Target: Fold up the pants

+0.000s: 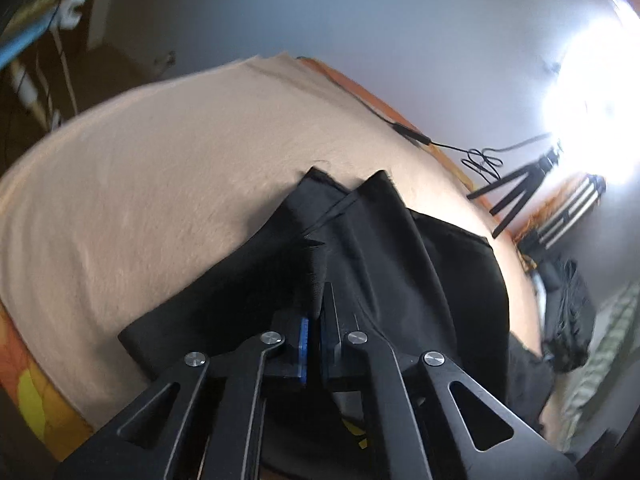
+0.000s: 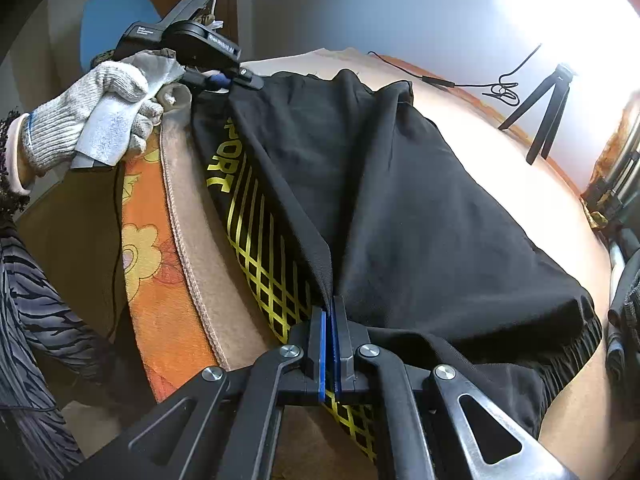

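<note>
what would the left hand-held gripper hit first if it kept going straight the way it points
The left hand-held gripper, shut on the black pants, points along the cloth. It would first push into the pants, then probably the beige blanket beyond; depth is unclear.

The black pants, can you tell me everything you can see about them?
The pants are black, smooth sporty-looking cloth with yellow stripes, a yellow grid and yellow letters down one side. They lie rumpled on a tan blanket on the bed, partly lifted. The left gripper pinches one edge, and the right gripper is shut on another, so the cloth stretches between them. A gathered, elastic-looking edge bunches at the lower right.
</note>
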### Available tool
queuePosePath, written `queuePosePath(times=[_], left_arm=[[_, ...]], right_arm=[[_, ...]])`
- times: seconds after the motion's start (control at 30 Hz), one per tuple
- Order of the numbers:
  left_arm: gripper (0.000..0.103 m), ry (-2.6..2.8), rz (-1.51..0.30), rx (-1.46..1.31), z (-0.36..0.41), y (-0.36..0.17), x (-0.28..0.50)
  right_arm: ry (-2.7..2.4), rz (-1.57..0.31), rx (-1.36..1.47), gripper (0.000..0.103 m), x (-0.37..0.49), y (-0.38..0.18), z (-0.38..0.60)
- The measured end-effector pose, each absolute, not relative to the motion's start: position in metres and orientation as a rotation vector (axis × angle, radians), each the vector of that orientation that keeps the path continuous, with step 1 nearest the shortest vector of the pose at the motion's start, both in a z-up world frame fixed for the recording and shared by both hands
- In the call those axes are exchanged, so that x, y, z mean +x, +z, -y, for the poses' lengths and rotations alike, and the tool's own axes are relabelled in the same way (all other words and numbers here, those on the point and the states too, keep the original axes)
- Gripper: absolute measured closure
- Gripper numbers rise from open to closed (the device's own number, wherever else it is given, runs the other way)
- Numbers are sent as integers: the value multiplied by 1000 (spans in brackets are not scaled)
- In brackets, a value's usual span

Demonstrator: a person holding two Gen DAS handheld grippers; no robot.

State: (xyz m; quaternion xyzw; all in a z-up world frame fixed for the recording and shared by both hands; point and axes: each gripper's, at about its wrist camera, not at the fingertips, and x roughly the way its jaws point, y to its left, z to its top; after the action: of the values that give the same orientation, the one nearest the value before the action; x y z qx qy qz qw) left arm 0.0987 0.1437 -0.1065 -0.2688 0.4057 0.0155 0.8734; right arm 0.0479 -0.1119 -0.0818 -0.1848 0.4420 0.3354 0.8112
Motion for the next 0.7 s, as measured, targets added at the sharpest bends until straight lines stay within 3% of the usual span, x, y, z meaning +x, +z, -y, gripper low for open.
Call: queuePosePath(times=[0.2, 0.43, 0.7], left_arm=[[101, 97, -748, -506, -167, -87, 60], [101, 133, -832, -518, -182, -120, 47], [101, 179, -806, -426, -187, -109, 44]], right_arm=[[719, -940, -405, 103, 51, -82, 109], [713, -923, -454, 103, 47, -84, 96], [710, -895, -465, 103, 48, -77, 88]])
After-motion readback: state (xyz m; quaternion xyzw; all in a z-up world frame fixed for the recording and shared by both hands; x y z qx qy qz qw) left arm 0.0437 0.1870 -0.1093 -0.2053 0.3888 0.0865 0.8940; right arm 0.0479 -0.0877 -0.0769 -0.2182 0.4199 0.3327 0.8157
